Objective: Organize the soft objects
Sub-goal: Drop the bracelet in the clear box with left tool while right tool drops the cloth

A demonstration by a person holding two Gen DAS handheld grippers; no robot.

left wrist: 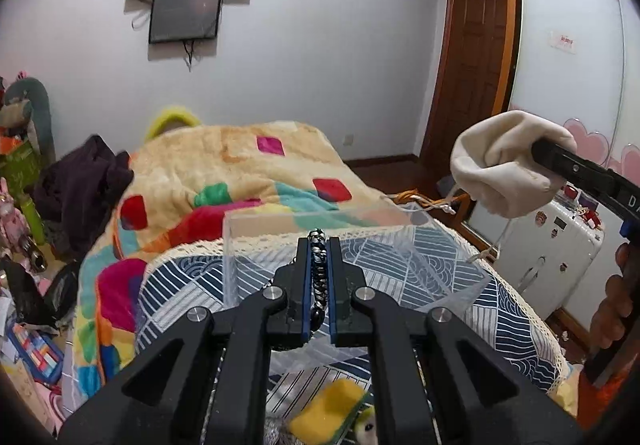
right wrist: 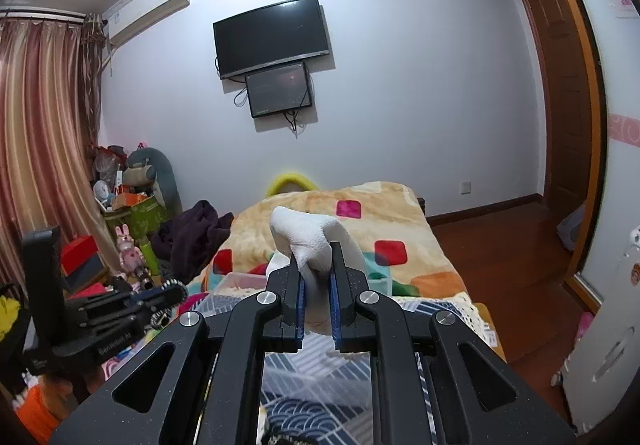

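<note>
Bedroom with a wall-mounted TV (right wrist: 272,36) and a bed (left wrist: 500,309) under a patterned blue-and-white cover – a clear plastic box (left wrist: 320,241) sits on it. Left tool (left wrist: 319,245) is clamped on a black-and-white braided band (left wrist: 317,269) above the box; right tool (right wrist: 316,265) pinches a white sock (right wrist: 308,237) – held in the air right of the box

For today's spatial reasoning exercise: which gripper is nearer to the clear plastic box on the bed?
Left. The left gripper, shut on a braided cord, hangs right over the clear plastic box. The right gripper, shut on a white sock, is off to the box's right, higher up.
</note>
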